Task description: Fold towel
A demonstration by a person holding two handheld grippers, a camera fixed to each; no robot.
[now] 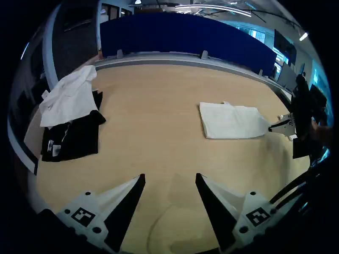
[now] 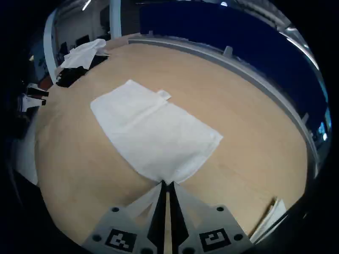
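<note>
A white towel lies flat and folded on the wooden table. In the right gripper view, my right gripper is shut on the towel's near edge, its fingers pressed together on the cloth. In the left gripper view the same gripper touches the towel's right end, with a hand behind it. My left gripper hovers open over bare table, well left of the towel, with nothing between its fingers. It also appears small at the far left of the right gripper view.
A pile of white and black clothes lies at the table's left end. A blue partition runs along the far edge. A flat white object lies at the table's near right edge.
</note>
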